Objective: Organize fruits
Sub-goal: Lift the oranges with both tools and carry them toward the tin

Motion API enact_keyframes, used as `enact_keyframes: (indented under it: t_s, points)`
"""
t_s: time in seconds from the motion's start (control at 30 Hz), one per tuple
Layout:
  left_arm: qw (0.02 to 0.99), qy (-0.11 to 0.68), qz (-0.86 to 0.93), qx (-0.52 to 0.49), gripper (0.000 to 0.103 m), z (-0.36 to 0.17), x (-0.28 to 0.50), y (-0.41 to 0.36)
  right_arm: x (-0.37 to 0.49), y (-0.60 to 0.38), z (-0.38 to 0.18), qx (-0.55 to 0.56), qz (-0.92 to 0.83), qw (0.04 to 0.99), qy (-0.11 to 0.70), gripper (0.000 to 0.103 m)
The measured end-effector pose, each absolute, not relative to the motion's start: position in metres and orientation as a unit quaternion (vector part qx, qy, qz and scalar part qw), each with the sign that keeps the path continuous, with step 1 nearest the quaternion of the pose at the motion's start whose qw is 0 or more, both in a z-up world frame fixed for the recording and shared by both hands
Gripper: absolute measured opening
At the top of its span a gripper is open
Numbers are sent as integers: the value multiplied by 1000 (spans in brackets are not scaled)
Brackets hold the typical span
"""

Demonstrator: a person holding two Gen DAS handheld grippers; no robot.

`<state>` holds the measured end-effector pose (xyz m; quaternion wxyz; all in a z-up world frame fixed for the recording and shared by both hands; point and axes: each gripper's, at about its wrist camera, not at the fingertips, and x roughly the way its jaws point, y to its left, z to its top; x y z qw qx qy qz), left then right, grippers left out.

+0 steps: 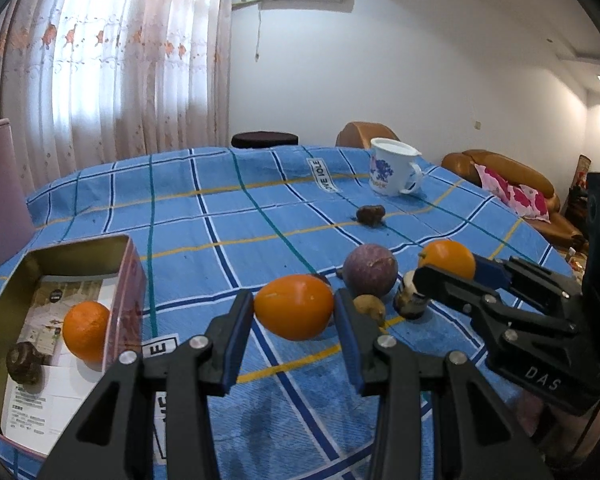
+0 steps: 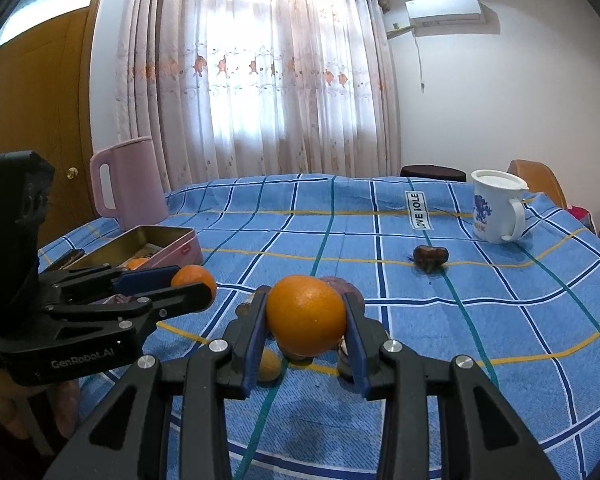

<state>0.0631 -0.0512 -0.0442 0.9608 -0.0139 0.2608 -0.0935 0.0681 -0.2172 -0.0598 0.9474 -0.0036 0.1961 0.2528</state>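
My left gripper [image 1: 294,312] is shut on an orange fruit [image 1: 294,306] and holds it above the blue checked cloth. It shows in the right wrist view [image 2: 188,280] at the left, with its orange [image 2: 194,278]. My right gripper [image 2: 306,320] is shut on another orange [image 2: 306,314]; it shows in the left wrist view [image 1: 444,270] with that orange [image 1: 448,258]. An open pink tin [image 1: 130,280] at the left holds an orange [image 1: 86,330] and a dark brown fruit [image 1: 24,362]. A purple round fruit [image 1: 370,270], a small tan fruit [image 1: 370,308] and a dark fruit [image 1: 371,215] lie on the cloth.
A white mug [image 1: 394,170] with a blue print stands at the far right of the table. A pink kettle [image 2: 126,186] stands at the far left behind the tin [image 2: 180,246]. A small dark-and-white object [image 1: 410,298] sits under the right gripper. Sofas stand beyond the table.
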Motion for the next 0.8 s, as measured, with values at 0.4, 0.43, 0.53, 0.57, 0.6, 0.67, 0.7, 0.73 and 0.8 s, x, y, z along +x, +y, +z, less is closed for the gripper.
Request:
enact_keyframes:
  t_s: [0.4,0.43,0.53,0.57,0.6,0.67,0.7,0.73,0.8]
  points:
    - [969,232,-84,-7,43,-40,54,-53,65,-219,-59,-3,252,951,182,38]
    - [970,230,-83,-7,43,-40,53,-53,65,-219,-59,-3,252,951,181,38]
    - [971,226,-82,-4,43,-39,51,-53,63,-220,-59,-3,253,951,177,38]
    - [971,224,-81,-3,43,-39,50,-53,63,-220,-59,-3,253,951,175,38]
    - [972,222,-80,-3,43,-39,49,-53,62,-220,-58,-3,253,952,174,38]
    - [973,218,-79,-2,43,-38,47,-53,62,-220,-58,-3,253,952,170,38]
    - [973,215,-79,-2,43,-38,45,-53,61,-220,-58,-3,253,953,168,38]
    - [974,213,-78,-1,43,-38,44,-53,60,-221,-58,-3,252,954,165,38]
    - [975,210,-76,2,43,-37,43,-53,58,-220,-57,-8,250,955,159,38]
